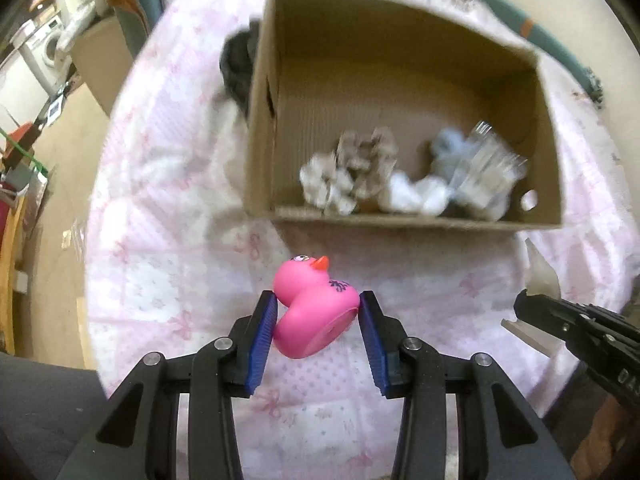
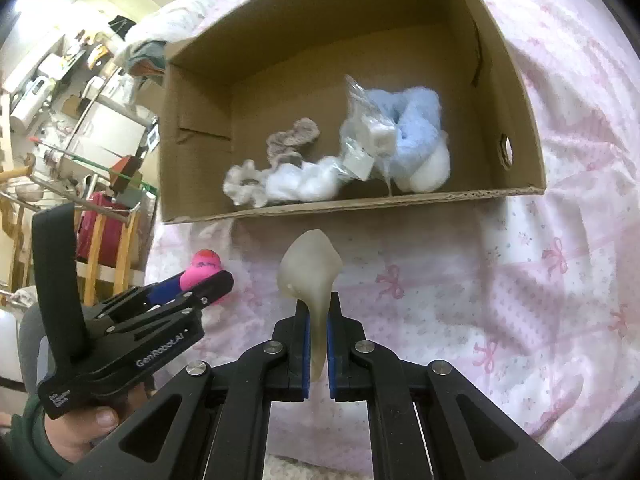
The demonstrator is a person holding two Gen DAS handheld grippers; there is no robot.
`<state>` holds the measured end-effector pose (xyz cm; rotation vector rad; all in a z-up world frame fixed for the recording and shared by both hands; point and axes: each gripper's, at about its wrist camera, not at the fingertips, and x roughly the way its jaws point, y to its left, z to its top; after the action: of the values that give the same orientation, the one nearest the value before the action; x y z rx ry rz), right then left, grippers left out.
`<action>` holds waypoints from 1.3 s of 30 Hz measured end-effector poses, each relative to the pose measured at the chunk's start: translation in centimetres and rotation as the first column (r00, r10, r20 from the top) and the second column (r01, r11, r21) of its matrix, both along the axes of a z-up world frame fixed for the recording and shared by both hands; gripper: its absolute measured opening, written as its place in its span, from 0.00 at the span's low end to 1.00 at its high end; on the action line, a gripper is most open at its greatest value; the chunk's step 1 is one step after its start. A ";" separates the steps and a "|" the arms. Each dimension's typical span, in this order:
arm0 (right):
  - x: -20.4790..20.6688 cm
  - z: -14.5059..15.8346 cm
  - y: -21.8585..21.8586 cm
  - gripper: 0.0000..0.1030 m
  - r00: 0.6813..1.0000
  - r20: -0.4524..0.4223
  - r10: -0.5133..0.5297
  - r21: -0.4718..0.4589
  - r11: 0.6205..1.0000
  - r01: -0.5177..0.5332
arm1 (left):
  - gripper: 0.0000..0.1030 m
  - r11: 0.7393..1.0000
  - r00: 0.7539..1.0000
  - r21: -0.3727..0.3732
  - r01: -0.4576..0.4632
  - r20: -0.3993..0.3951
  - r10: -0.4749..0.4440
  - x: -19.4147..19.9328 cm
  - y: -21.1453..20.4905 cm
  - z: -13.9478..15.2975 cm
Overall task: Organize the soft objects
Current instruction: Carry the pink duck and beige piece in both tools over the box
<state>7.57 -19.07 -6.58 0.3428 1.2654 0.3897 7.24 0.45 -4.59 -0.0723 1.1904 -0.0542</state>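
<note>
pink rubber duck (image 1: 316, 308) clamped in left gripper (image 1: 318, 320), beak toward cardboard box (image 1: 416, 224), right gripper (image 2: 318, 344) pinching translucent piece (image 2: 310, 272)

Cardboard box (image 1: 264, 128) sits on the bedspread (image 1: 168, 216), open top facing the cameras. Inside, along the near wall: scrunchies (image 1: 348, 172) toward the left corner, cotton balls (image 1: 416, 192) in the middle, plastic packet (image 1: 484, 164) over a fluffy scrunchie (image 2: 420, 120) toward the right corner. A dark cloth (image 1: 236, 64) lies just outside the box's left wall. In front of the box's near wall, a rubber duck (image 1: 312, 308) is between the left gripper (image 1: 318, 320) pads, and a soft translucent piece (image 2: 310, 276) is between the right gripper (image 2: 318, 320) pads, right of the duck.
</note>
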 end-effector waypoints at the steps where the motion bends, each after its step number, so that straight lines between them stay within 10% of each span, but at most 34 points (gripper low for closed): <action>1: -0.3 0.7 -0.2 0.08 1.000 0.017 0.002 0.007 1.000 -0.002 | 0.37 1.000 1.000 0.001 0.005 0.028 -0.005 -0.3 0.3 1.2; 13: 1.4 8.3 -4.3 0.08 0.974 0.208 -0.088 0.102 0.992 0.068 | 0.37 0.999 0.967 0.033 0.030 0.252 -0.037 4.3 -1.8 10.6; 29: 6.9 3.2 -4.1 0.08 0.981 0.163 -0.107 0.024 0.994 0.104 | 0.37 0.993 0.969 0.043 0.110 0.218 -0.116 10.1 -5.0 2.3; 39: 7.8 1.8 -3.7 0.09 0.986 0.132 -0.101 0.001 0.995 0.102 | 0.37 0.995 0.973 -0.007 0.100 0.212 -0.097 10.6 -5.1 2.1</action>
<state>15.33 -22.79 -4.78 0.3693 1.1151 0.3164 17.83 -4.65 -2.49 -0.0218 0.9802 -0.1560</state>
